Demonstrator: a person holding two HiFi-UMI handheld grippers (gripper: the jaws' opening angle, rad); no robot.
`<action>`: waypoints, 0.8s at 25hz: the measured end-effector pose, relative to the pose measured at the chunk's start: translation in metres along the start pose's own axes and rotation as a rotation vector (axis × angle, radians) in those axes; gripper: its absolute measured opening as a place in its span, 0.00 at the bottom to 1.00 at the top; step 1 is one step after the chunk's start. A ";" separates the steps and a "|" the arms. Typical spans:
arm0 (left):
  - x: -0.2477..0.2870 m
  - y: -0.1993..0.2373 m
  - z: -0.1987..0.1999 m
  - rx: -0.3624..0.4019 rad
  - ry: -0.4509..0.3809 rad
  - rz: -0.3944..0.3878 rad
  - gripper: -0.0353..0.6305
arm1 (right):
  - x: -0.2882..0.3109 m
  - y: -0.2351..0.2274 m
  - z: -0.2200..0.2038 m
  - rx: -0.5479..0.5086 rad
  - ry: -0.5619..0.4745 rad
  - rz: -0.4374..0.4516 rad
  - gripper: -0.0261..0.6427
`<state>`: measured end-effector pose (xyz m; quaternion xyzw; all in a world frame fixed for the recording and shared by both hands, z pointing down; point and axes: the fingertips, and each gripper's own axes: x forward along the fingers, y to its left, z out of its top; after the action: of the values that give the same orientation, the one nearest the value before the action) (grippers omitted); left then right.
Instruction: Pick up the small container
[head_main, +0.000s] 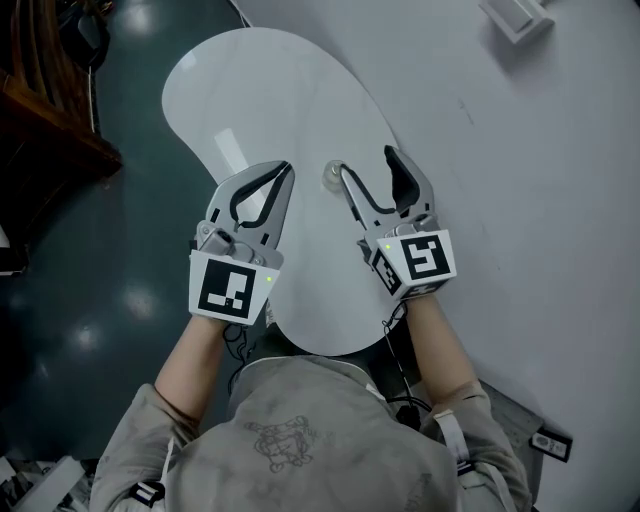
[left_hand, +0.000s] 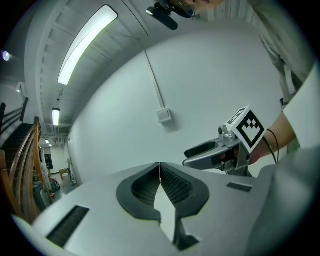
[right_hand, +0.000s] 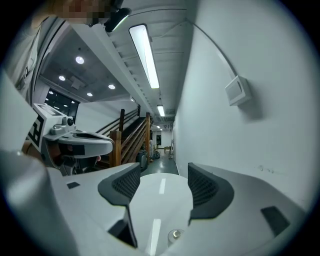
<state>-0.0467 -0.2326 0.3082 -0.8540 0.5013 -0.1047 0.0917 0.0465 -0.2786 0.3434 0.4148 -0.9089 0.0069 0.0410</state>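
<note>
The small container (head_main: 331, 178) is a tiny clear round pot standing on the white kidney-shaped table (head_main: 270, 90). In the head view it sits right by the left fingertip of my right gripper (head_main: 366, 164). In the right gripper view the container (right_hand: 174, 234) shows low down between the fingers of the right gripper (right_hand: 164, 182), whose jaws stand wide apart with no pad touching it. My left gripper (head_main: 284, 172) hovers beside it to the left. In the left gripper view the left gripper (left_hand: 160, 176) has its pads pressed together on nothing.
The table stands against a grey wall (head_main: 560, 150) that carries a small white box (head_main: 515, 16) with a cable. Dark floor (head_main: 90, 260) and a wooden stair rail (head_main: 50, 110) lie to the left. The table's near edge (head_main: 330, 350) is by the person's body.
</note>
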 end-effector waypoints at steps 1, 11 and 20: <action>0.005 0.000 -0.005 -0.007 0.004 0.000 0.08 | 0.007 -0.003 -0.007 -0.002 0.006 0.001 0.45; 0.053 0.005 -0.076 -0.053 0.077 -0.005 0.08 | 0.064 -0.026 -0.098 0.045 0.053 0.002 0.51; 0.083 -0.007 -0.144 -0.104 0.129 -0.024 0.08 | 0.098 -0.044 -0.190 0.059 0.142 -0.011 0.52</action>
<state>-0.0402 -0.3093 0.4560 -0.8550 0.5008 -0.1341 0.0135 0.0287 -0.3720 0.5398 0.4195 -0.9008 0.0628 0.0933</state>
